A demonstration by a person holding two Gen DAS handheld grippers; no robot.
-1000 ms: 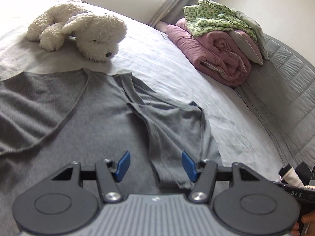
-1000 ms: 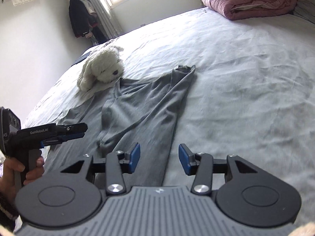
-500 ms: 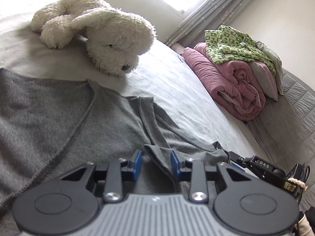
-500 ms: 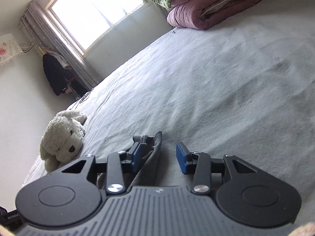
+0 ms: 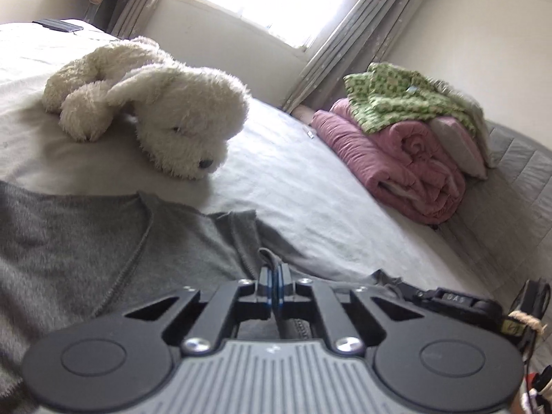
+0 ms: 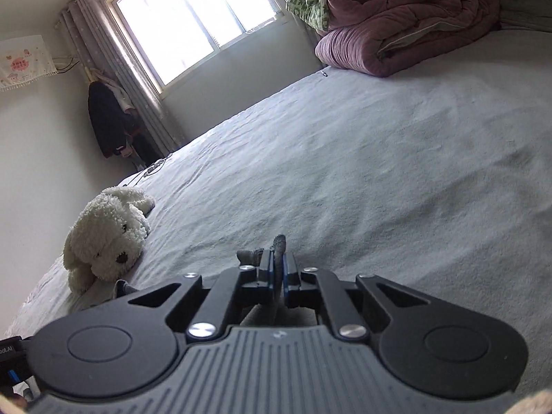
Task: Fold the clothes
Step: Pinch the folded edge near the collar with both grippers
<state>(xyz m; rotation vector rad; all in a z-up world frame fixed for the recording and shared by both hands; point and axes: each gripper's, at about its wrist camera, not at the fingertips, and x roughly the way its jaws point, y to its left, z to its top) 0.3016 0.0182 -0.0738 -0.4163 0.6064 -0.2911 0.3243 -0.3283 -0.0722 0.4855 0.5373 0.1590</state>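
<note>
From the left wrist, the left gripper sits low on the bed, its blue pads pinched together on a raised fold of the grey garment; the jaws have just closed on that cloth; the garment spreads flat to the left, its neckline seam curving across it; a white plush dog lies just beyond it, and a rolled pink quilt topped with a green patterned cloth rests far right.

From the right wrist, the right gripper has likewise just clamped shut on the garment's edge, which pokes up between the pads; the window glares behind.
</note>
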